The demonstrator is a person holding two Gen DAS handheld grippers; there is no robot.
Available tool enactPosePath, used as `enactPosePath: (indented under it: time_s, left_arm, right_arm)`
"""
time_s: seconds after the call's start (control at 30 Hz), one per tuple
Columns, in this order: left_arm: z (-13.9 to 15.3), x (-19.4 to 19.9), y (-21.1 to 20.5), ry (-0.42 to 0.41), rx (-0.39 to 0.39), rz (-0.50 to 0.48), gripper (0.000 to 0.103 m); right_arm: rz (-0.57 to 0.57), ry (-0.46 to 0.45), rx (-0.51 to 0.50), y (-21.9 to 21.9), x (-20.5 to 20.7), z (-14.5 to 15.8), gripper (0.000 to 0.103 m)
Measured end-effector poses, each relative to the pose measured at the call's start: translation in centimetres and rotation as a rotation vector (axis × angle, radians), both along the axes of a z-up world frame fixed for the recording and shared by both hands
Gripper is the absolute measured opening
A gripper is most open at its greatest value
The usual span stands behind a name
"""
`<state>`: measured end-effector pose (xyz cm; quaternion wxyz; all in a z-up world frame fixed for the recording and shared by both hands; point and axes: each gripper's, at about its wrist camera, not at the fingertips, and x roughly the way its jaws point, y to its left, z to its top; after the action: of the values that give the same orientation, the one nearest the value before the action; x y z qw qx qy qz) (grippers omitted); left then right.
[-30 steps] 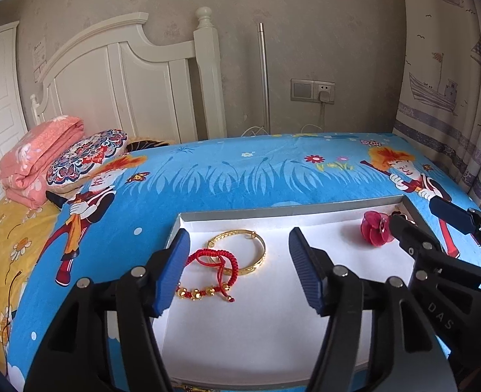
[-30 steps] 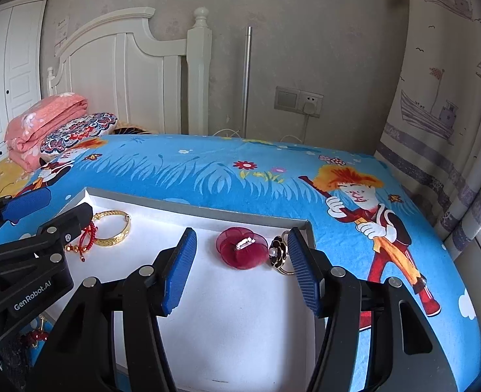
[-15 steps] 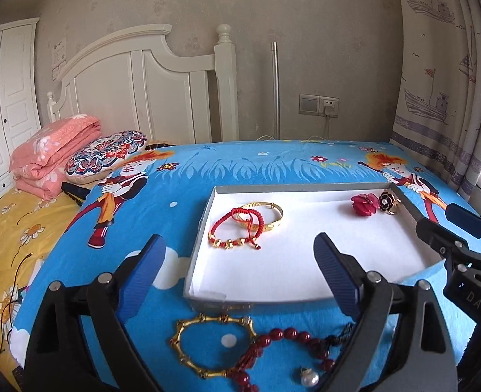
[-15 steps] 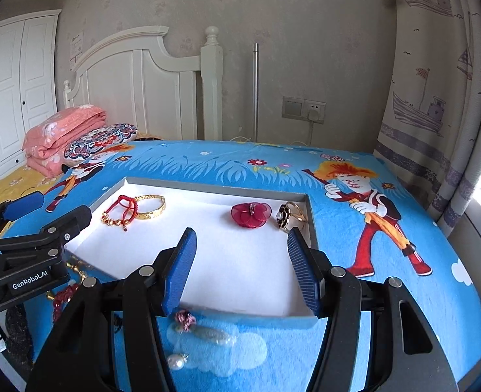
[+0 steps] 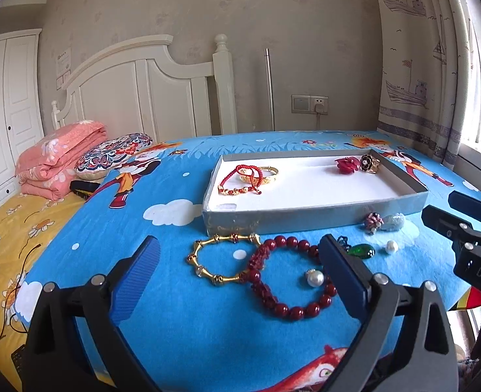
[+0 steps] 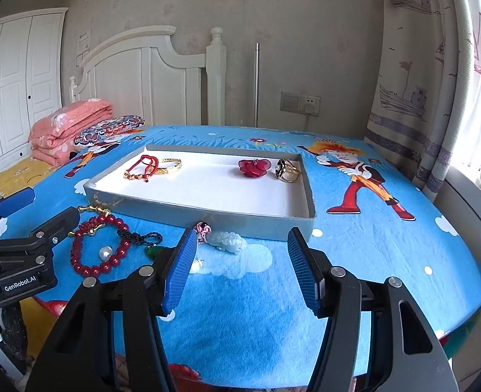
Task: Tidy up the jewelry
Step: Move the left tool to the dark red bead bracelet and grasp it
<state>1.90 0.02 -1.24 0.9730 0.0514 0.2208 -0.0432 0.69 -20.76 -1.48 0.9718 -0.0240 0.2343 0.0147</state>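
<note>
A grey tray with a white floor lies on the blue bedspread. It holds a red cord bracelet, a gold bangle, a red flower and a black flower ring. On the bedspread in front of it lie a gold bamboo bracelet, a dark red bead bracelet, a pearl, a green pendant and a jade charm. My left gripper hovers over the two bracelets, its jaws opening, gripping nothing. My right gripper stands open just short of the jade charm.
A folded pink quilt and a patterned pillow lie at the far left by the white headboard. A curtain hangs on the right. The bed's near edge runs just below both grippers.
Both grippers have drawn back from over the tray toward the bed's near edge. The left jaws have spread wider. The loose jewellery in front of the tray has come into view.
</note>
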Motion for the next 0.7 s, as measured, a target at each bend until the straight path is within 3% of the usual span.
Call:
enactPosePath:
  time_s: [0.23, 0.7]
  left_arm:
    - [-0.9, 0.2, 1.4, 0.029, -0.060, 0.030, 0.097]
    - [-1.5, 0.9, 1.8, 0.058, -0.074, 0.047, 0.097]
  right_arm:
    - [0.011, -0.018, -0.017, 0.5, -0.4, -0.3, 0.056]
    - [0.013, -0.003, -0.012, 0.5, -0.3, -0.6, 0.056]
